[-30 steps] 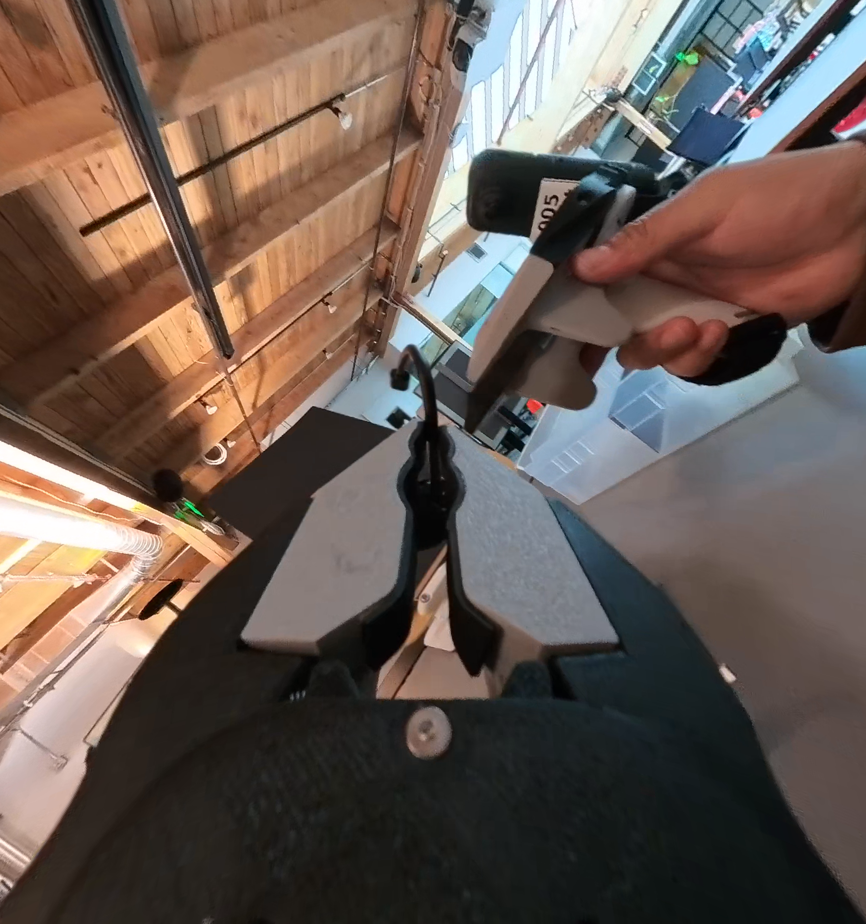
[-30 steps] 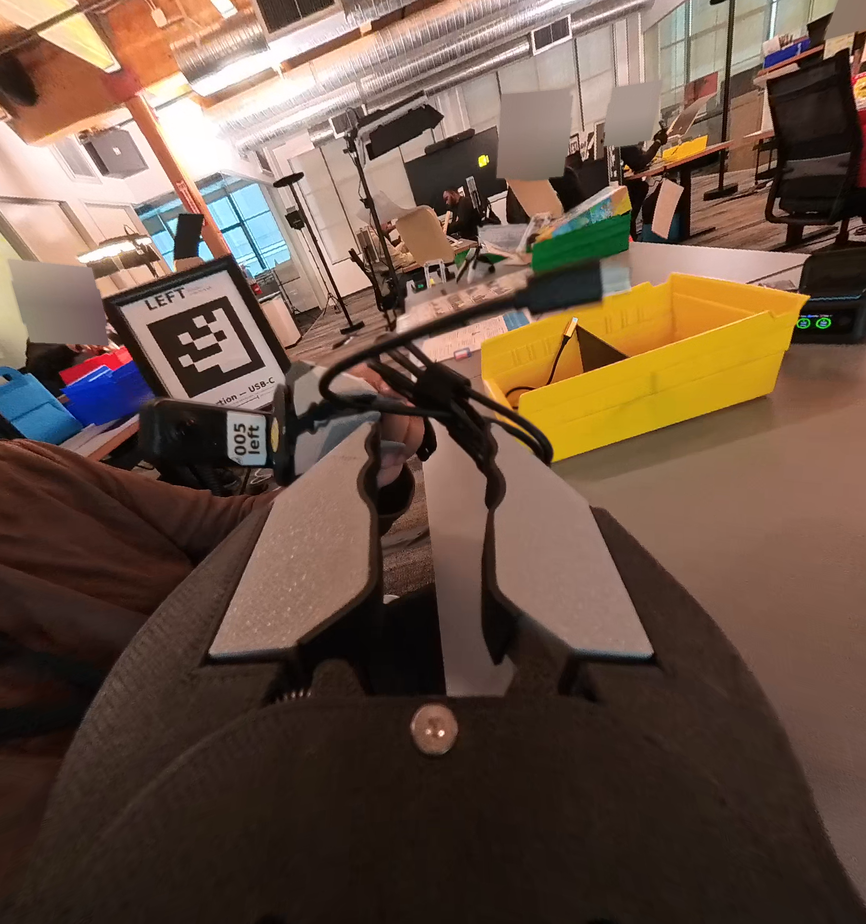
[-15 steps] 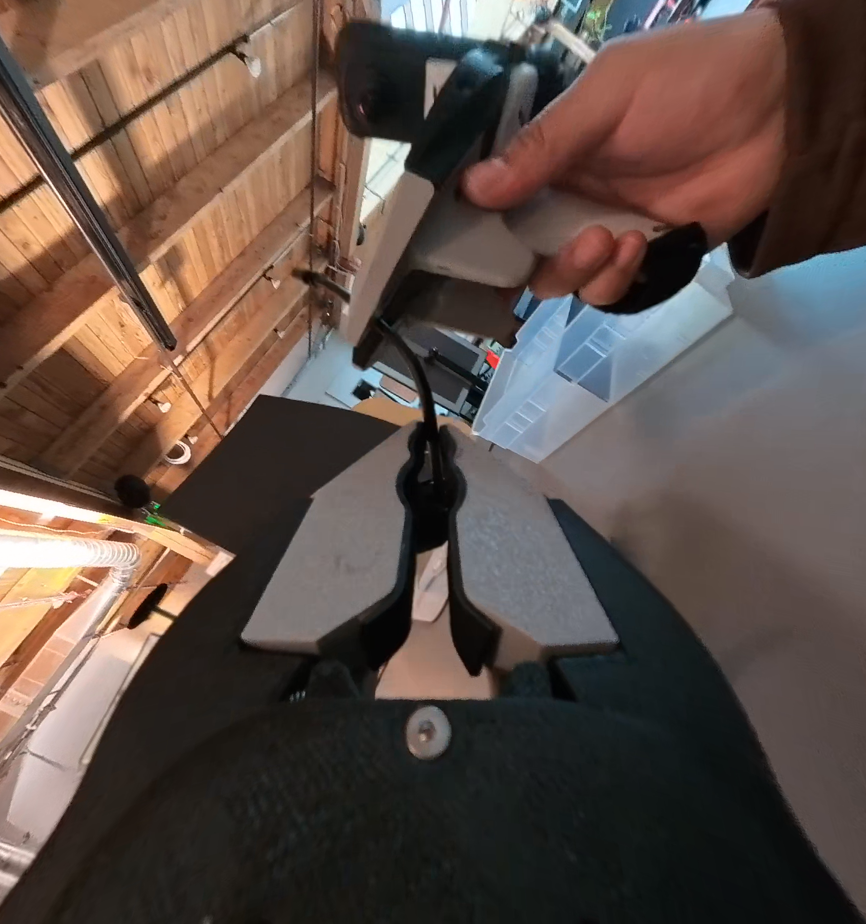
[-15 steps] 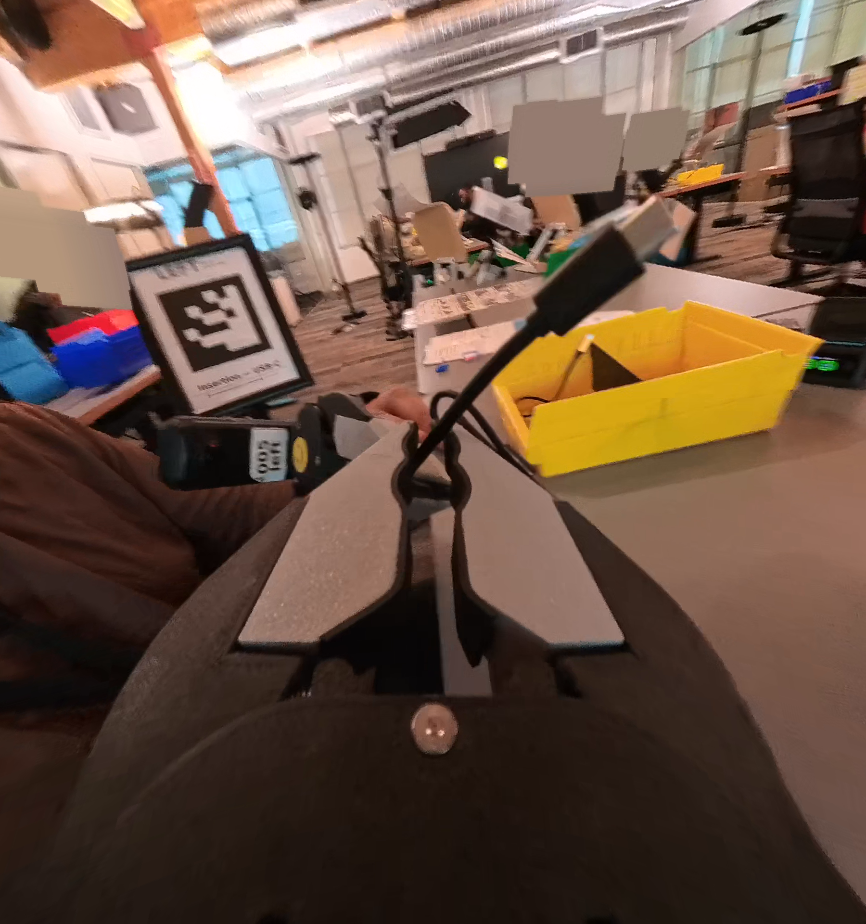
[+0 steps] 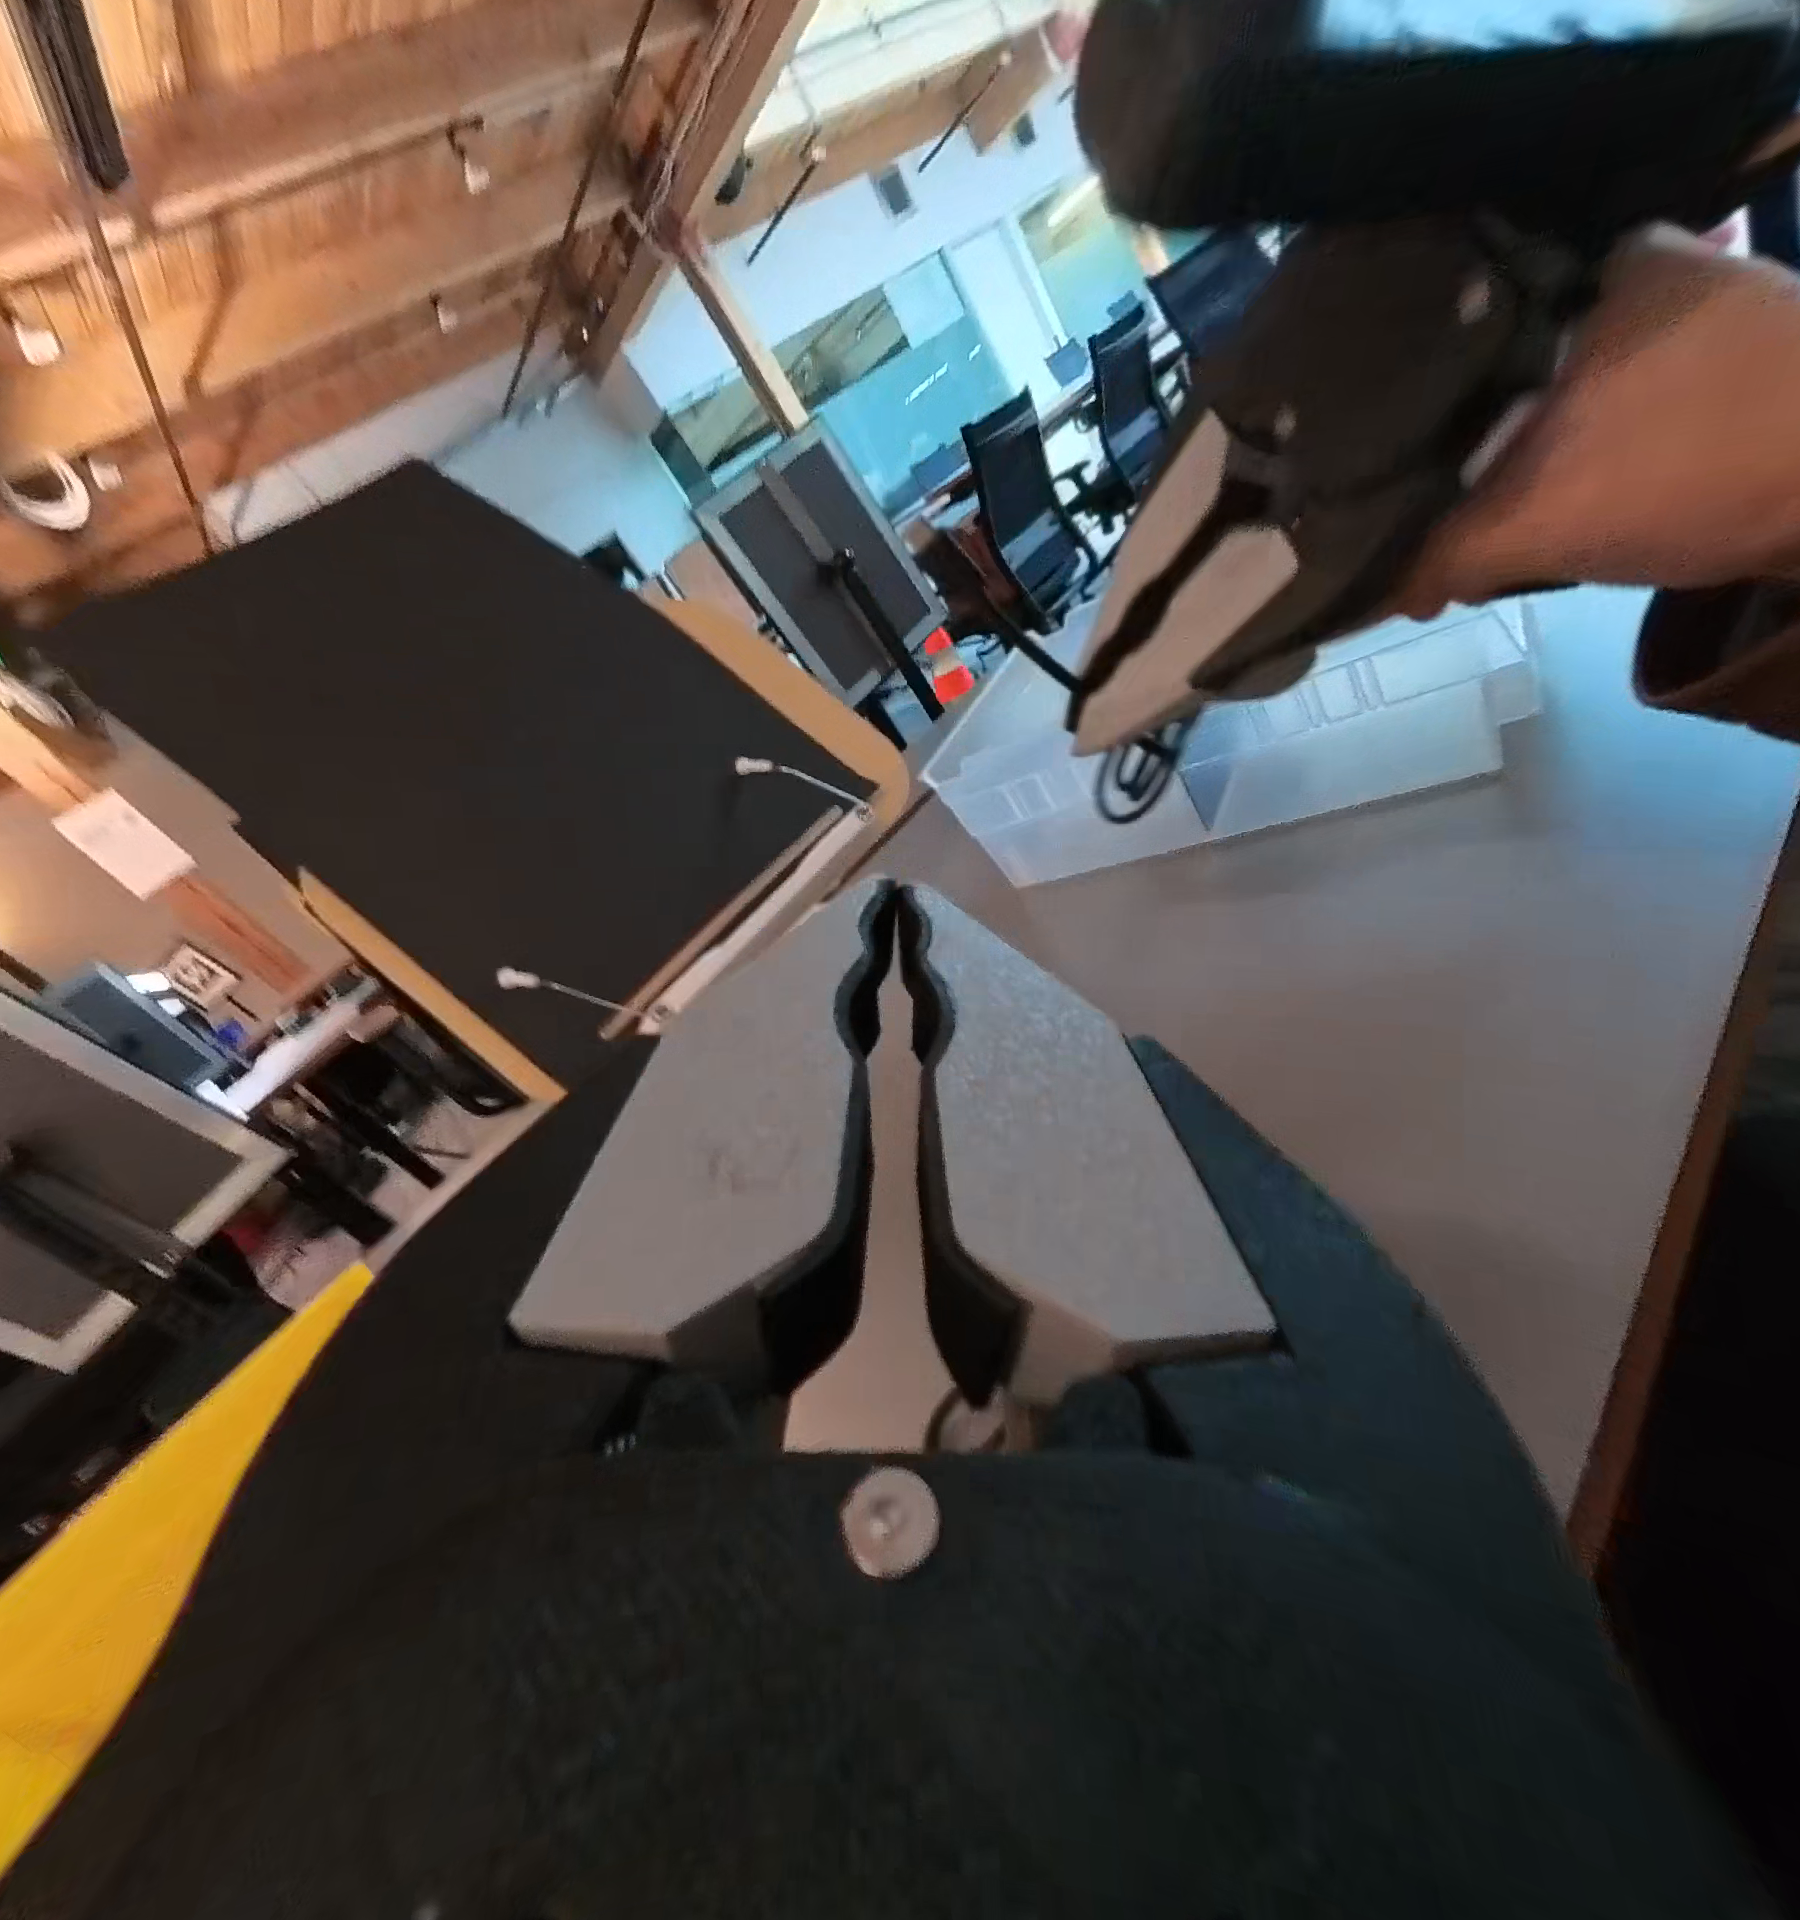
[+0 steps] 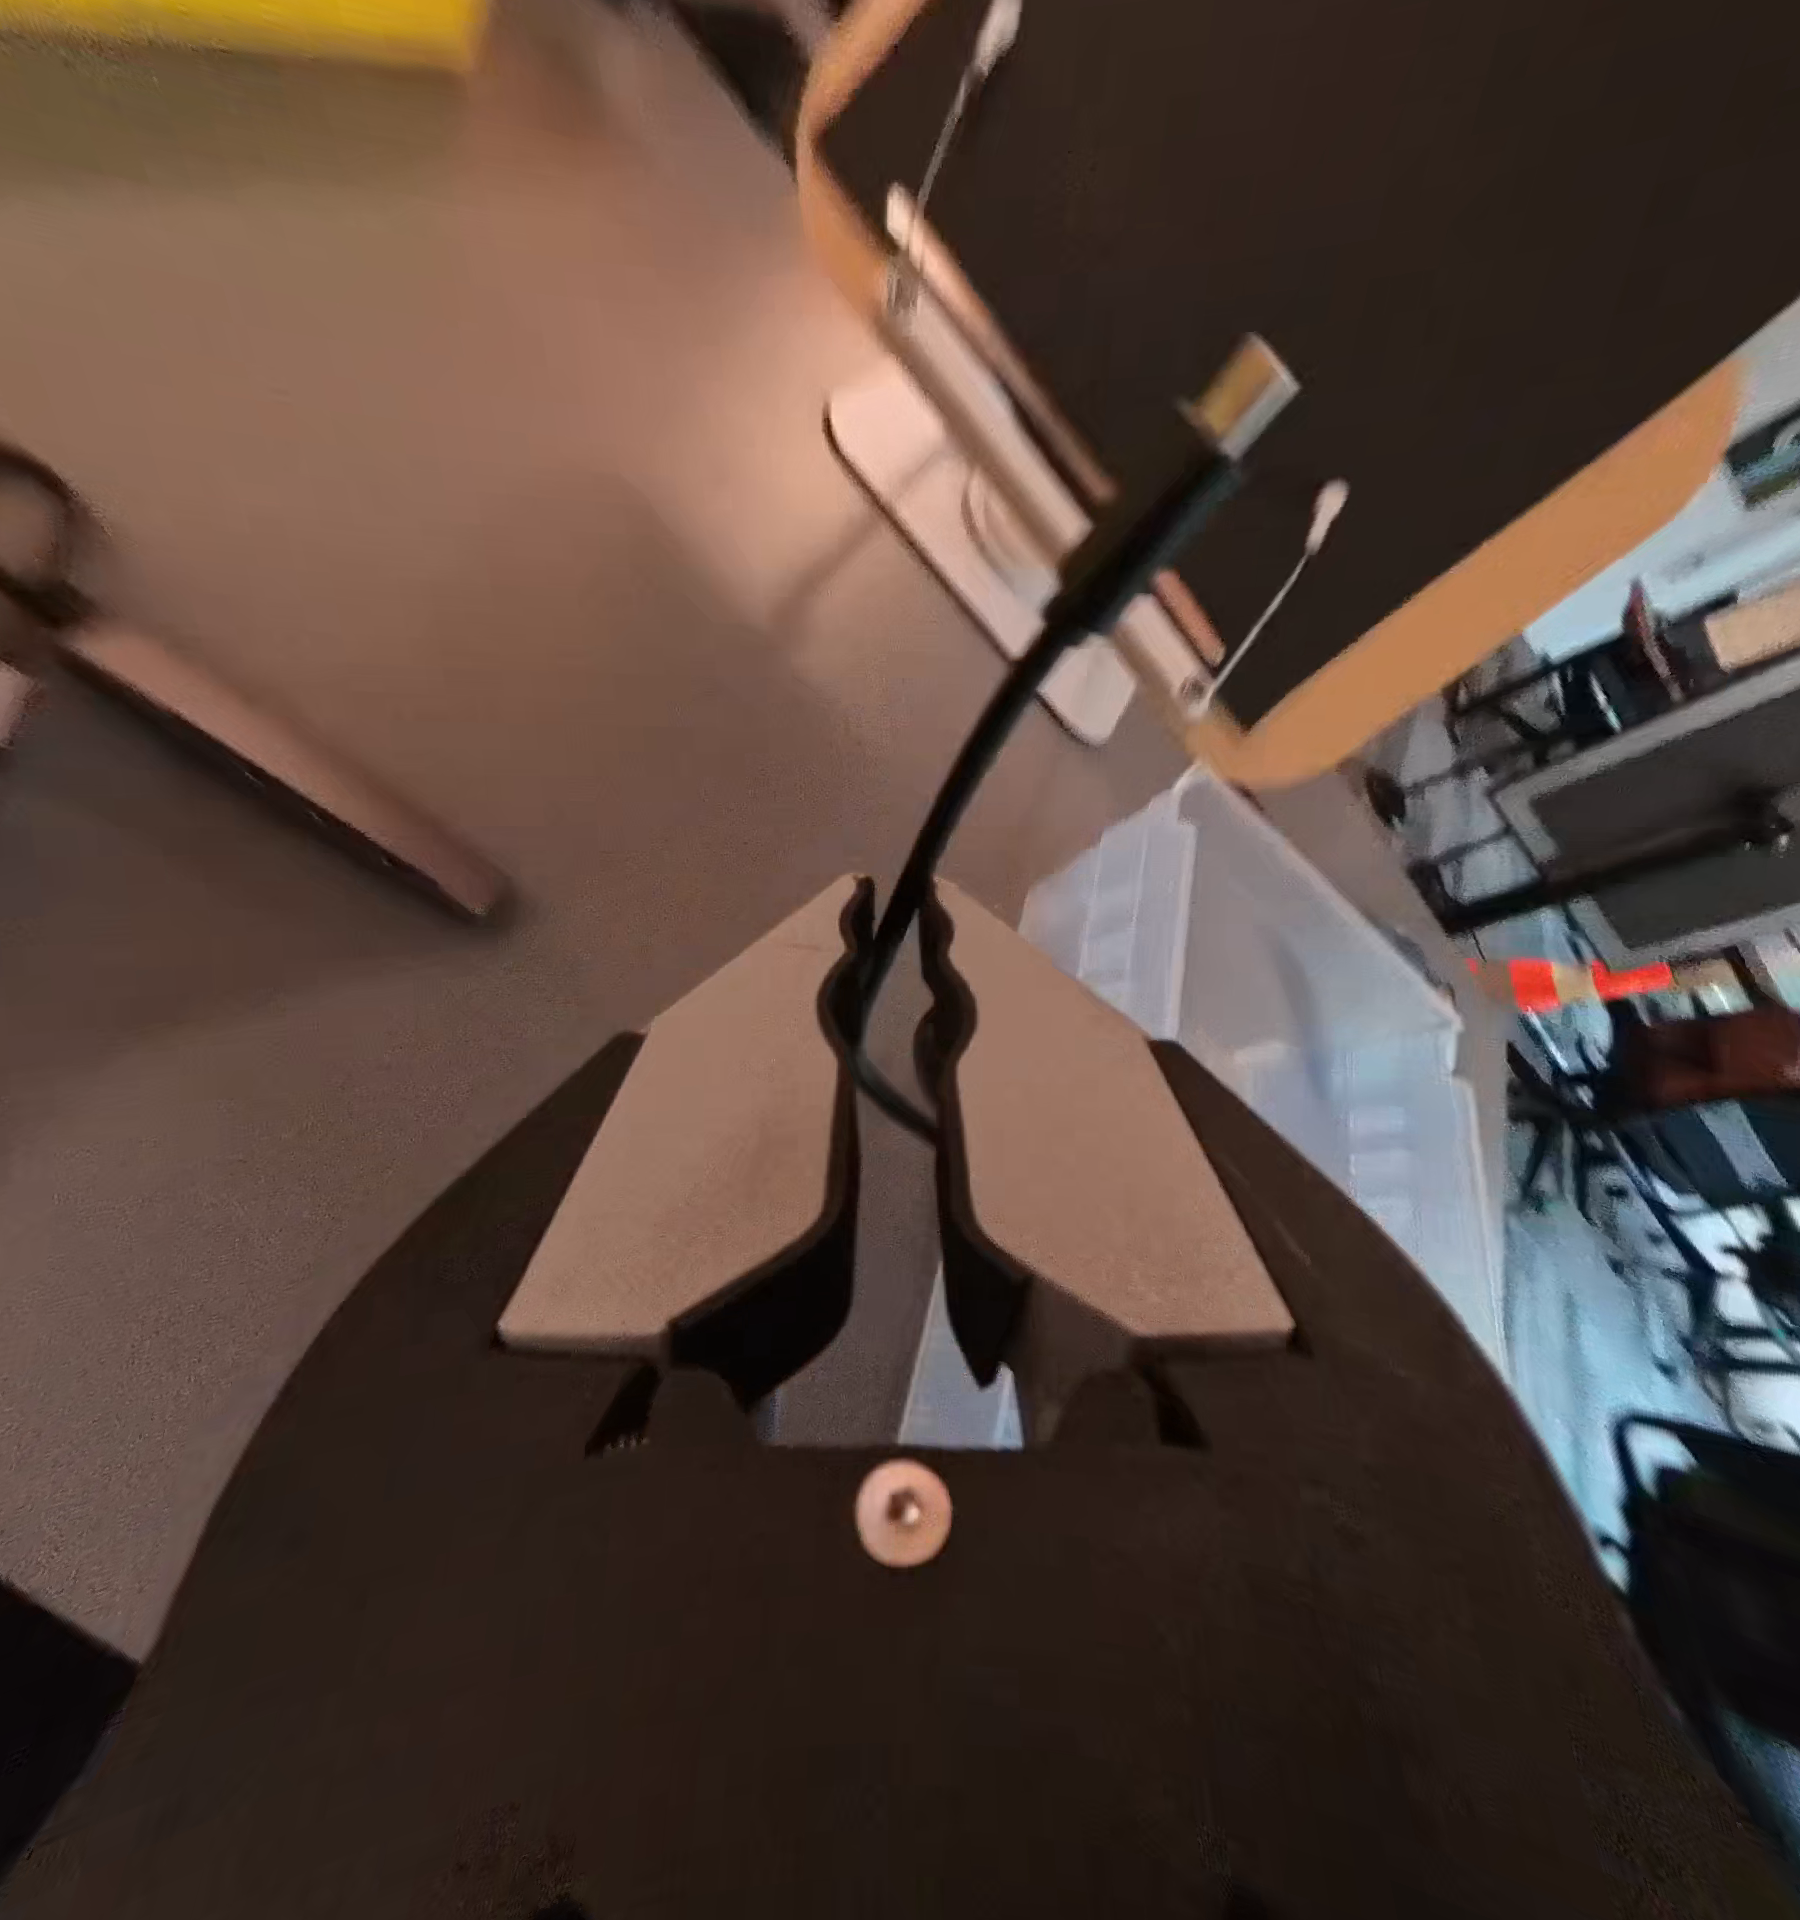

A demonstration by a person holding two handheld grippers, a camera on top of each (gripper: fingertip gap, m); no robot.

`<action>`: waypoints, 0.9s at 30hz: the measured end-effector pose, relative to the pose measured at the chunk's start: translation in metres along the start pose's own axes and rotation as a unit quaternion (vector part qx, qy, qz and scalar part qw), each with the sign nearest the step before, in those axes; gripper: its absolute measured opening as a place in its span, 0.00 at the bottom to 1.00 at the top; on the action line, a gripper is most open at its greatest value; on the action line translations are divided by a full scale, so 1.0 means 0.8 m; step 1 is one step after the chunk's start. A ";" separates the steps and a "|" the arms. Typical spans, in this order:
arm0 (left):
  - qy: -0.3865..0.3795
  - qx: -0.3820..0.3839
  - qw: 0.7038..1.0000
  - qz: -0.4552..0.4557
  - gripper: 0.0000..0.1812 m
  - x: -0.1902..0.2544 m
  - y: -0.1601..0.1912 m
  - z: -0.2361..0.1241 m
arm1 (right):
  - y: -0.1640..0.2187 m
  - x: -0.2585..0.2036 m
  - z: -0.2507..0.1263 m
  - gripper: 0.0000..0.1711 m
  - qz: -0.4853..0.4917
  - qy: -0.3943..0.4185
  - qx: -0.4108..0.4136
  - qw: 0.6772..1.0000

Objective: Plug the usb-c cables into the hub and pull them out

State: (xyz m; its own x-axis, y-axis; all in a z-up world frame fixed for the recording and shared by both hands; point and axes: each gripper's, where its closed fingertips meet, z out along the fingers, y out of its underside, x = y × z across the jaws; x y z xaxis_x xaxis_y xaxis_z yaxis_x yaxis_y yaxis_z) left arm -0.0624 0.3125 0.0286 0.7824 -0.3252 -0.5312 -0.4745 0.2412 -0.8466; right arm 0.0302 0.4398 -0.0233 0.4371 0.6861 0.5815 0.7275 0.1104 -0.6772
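A grey table (image 5: 1395,1039) carries a clear plastic bin (image 5: 1291,748), a black board (image 5: 408,727) and a yellow bin (image 6: 304,31).

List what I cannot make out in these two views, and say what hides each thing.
- Right wrist view: the grey hub is smeared by motion blur; its ports cannot be told.
- Right wrist view: the black cable drops between the fingers of the right gripper; its other end is hidden.
- Left wrist view: the yellow bin is cut off by the edge; its contents are unseen.
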 end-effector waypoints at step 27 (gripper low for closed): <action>0.042 -0.188 0.975 -0.114 0.15 -0.018 0.099 -0.003 | -0.023 -0.186 0.017 0.31 -0.162 -0.261 0.090 0.947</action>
State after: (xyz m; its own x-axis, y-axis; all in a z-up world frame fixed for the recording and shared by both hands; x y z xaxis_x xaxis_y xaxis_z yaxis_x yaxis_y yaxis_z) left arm -0.1121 0.3336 -0.0307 0.8566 -0.4081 -0.3158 -0.4190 -0.1931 -0.8872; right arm -0.0549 0.3455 -0.1033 -0.1494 0.8522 0.5014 0.6555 0.4650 -0.5950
